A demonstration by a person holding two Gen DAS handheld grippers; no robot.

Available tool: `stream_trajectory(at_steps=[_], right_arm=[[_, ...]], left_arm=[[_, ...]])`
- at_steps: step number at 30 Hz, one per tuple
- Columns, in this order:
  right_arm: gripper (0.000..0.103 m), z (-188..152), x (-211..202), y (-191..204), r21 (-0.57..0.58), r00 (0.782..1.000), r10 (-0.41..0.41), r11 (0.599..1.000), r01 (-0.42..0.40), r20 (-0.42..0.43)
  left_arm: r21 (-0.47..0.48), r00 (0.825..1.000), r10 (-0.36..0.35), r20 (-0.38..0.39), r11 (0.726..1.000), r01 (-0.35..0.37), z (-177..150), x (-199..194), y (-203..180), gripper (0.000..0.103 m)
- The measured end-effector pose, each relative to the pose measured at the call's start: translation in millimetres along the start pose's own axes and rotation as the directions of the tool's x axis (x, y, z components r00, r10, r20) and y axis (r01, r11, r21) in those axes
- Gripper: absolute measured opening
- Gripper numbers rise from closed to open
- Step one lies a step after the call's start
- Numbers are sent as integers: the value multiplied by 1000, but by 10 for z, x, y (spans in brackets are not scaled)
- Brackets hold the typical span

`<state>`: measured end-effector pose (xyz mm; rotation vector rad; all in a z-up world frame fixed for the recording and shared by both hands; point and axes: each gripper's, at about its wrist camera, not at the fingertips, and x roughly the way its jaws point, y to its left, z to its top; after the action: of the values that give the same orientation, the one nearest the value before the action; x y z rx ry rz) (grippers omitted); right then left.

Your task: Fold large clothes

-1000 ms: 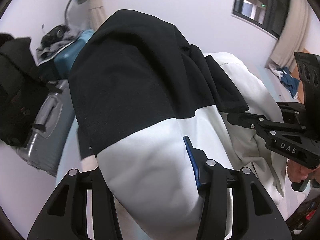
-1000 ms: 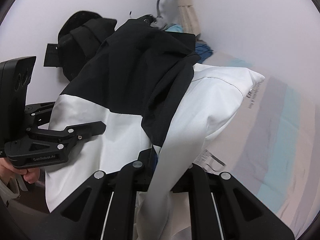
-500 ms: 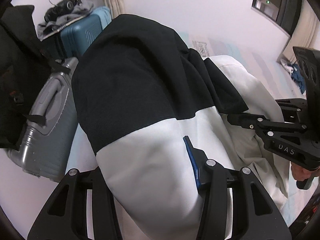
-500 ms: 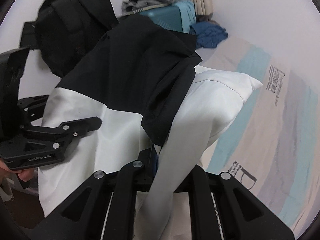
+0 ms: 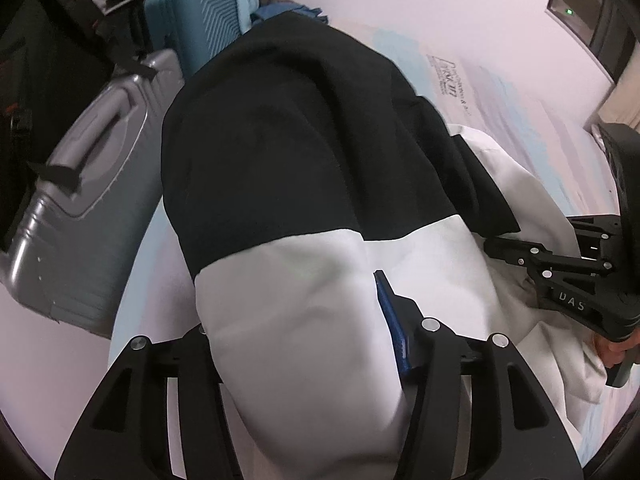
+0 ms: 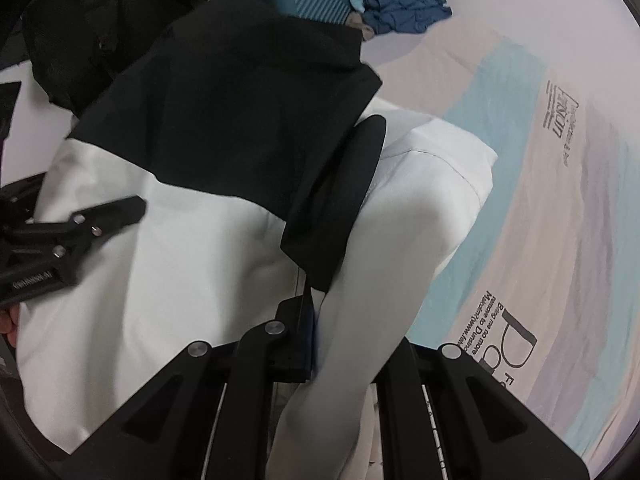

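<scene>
From my left wrist camera, my left gripper has a thick bunch of the black-and-white jacket filling the space between its fingers; the blue pad of the right-hand finger lies against the white cloth, and the other finger is hidden behind the bulge. These jaws have just been opening a little with the cloth between them, yet the fabric still sits wedged from side to side, so I read it as gripped. The jacket's black upper part hangs forward over the striped bed sheet, with a grey suitcase and a blue suitcase beside the bed at the left. At the right edge I see my right gripper, its tip in the white cloth, and a bit of my hand on its handle. From my right wrist camera, my right gripper is pinched nearly together on a thin fold of the white fabric near the black panel's lower corner. The jacket drapes ahead of it above the sheet, which carries printed lettering. A crumpled blue garment lies on the bed's far end, and my left gripper lies against the white cloth at the left.
</scene>
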<state>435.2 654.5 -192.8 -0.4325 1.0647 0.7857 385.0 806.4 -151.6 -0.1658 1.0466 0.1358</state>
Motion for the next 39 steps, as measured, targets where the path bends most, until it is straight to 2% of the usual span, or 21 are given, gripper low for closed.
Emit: stream_trajectory(at_steps=[2,5,6,9,10,12,15,18,22,25,29,31,32,33,34,36,39], right_arm=[[8,-21,60,4,-15,1000,-6,1000,5,-17],[15,-27,25,-3,-16,1000,-22,1000,22,-14],[25,-47,-4,4,-6,1000,-20,1000,20,-10],[50,-128,-141,-27,12,1000,6,1000,-6,25],[54,-171,-199,-47,15,999,13,1000,-13,38],[69,-239,-301,-81,25,998,8,1000,-9,60],[83,-364,-539,-156,41,992,10,999,-15,123],[92,-519,-896,-219,28,981,6,1000,-12,194],[95,-874,-1555,-296,0,958,22,1000,-23,286],[96,-1140,-1972,-315,-35,952,6,999,5,306],[96,-1736,-2607,-252,-69,941,-1,997,26,338],[96,-1995,-2822,-233,-82,934,-1,996,33,356],[96,-2131,-2912,-214,-84,930,-16,995,50,367],[96,-2238,-2966,-185,-87,927,-20,995,56,376],[96,-2325,-2997,-155,-85,924,-21,995,58,382],[96,-2483,-3021,-96,-57,924,-45,996,72,381],[95,-2640,-3018,21,-11,922,-90,995,102,378]], left_arm=[[2,1000,15,-3,1000,-15,-13,-4,-28,53],[-1,998,54,16,999,-54,-3,-133,-133,58],[-2,998,64,28,998,-64,-7,-181,-159,61],[-5,991,98,89,995,-98,-83,-447,-298,80],[-12,989,110,100,994,-109,-108,-507,-318,83],[-30,983,134,126,991,-131,-166,-644,-365,88],[-83,969,187,160,981,-176,-286,-935,-463,95],[-123,950,248,188,966,-228,-462,-1251,-647,97],[-179,930,316,189,942,-284,-744,-1637,-934,97],[-250,902,390,184,906,-341,-1092,-2080,-1330,97],[-313,898,412,154,882,-351,-1534,-2505,-1823,97],[-329,885,446,131,862,-385,-1774,-2664,-2074,97],[-336,885,454,107,854,-398,-1901,-2713,-2177,97],[-350,896,432,104,859,-373,-2037,-2755,-2244,97],[-362,900,426,98,857,-366,-2140,-2776,-2283,97],[-383,900,421,113,854,-352,-2373,-2830,-2347,97],[-372,904,410,122,863,-342,-2546,-2811,-2309,97]])
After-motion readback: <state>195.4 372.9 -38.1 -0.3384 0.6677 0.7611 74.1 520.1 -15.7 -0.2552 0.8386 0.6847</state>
